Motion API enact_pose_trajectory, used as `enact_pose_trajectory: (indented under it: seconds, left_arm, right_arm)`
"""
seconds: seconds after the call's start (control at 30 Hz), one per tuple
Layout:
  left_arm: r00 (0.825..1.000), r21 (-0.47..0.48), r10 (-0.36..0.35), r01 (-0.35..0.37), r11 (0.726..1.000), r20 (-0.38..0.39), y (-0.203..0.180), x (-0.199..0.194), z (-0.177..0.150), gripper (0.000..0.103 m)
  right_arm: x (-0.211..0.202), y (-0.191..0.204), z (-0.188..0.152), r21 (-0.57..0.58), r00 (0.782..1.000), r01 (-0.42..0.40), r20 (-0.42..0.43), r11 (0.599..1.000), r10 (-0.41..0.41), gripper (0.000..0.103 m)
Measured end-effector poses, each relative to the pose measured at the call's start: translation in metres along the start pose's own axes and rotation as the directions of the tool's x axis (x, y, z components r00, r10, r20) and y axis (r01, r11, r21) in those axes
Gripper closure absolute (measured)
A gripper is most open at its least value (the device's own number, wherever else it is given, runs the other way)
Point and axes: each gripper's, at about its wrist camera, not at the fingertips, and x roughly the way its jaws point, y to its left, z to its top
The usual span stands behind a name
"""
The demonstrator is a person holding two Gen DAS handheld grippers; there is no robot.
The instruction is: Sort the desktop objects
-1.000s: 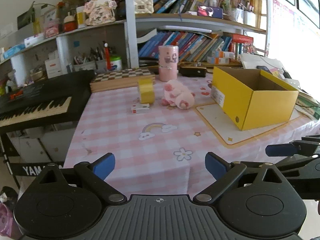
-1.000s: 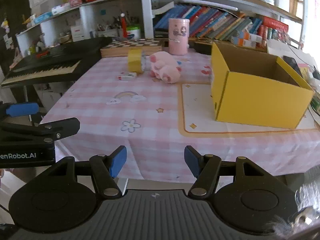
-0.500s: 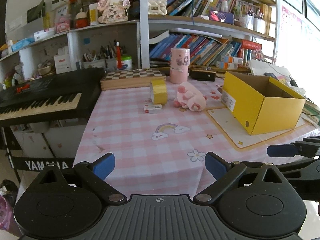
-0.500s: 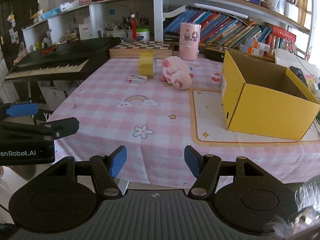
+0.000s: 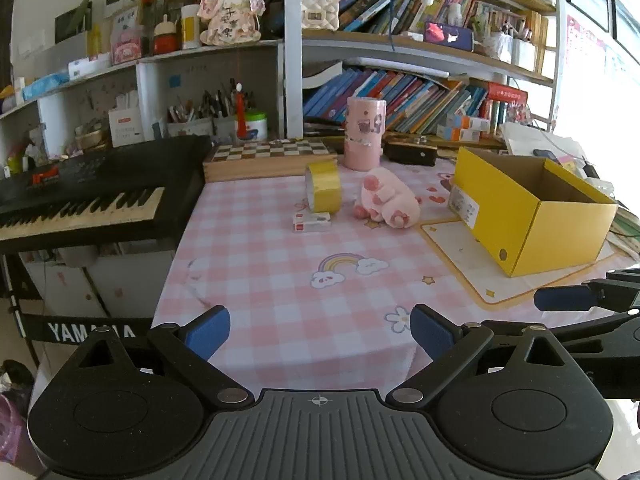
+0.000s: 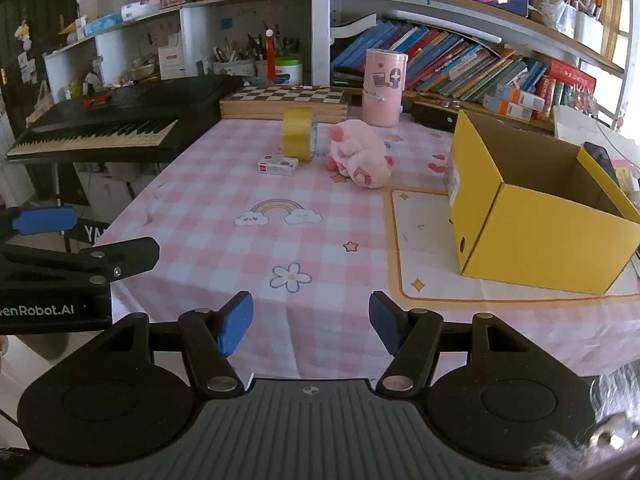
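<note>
Both claws empty, nothing picked yet. Left claw (image 5: 320, 334) has its jaws spread wide with only tablecloth showing between them. Right claw (image 6: 311, 326) is parted about the same, also bare. Both hover off the near edge of the bench (image 6: 248, 264), pitched down toward it.

Targets, relative to the claws:
- pink plush (image 6: 360, 152): well ahead, slightly right of the right claw's line, lying on its side.
- yellow tape roll (image 6: 297, 133): ahead, just left of the plush, standing on edge.
- small white-and-red box (image 6: 278, 166): just in front of the tape roll, lying flat.
- yellow box (image 6: 532, 204): ahead-right, open top, looks empty. I'd guess that is the bin for all three.
- pink cylinder (image 6: 383, 88): far end, behind the plush.

Risks from here:
- Tape roll is on its edge, so a glancing pad will likely set it rolling, possibly off toward the keyboard (image 5: 80, 208) at far left.
- Small box is low and flat. A steep approach could drag the cloth or skid it away.
- Tape and small box sit nearly touching, so grabbing one may knock the other.
- Plush is soft and could slip from a shallow pinch.
- The two claws are close side by side. Crossing reaches could clash.
</note>
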Motion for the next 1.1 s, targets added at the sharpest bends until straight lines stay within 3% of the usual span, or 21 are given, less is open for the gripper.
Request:
enact_pose_trajectory:
  seconds: [0.53, 1.1]
  left_arm:
    - [0.999, -0.015, 0.026, -0.027, 1.0, -0.042, 0.0, 0.059, 0.029, 0.005]
    - [0.991, -0.073, 0.114, -0.119, 0.99, -0.068, 0.002, 0.135, 0.08, 0.005]
  right_arm:
    - [0.055, -0.022, 0.037, -0.005, 1.0, -0.014, -0.028, 1.0, 0.014, 0.038]
    - [0.127, -0.063, 0.106, -0.019, 1.0, -0.022, -0.007, 1.0, 0.022, 0.033]
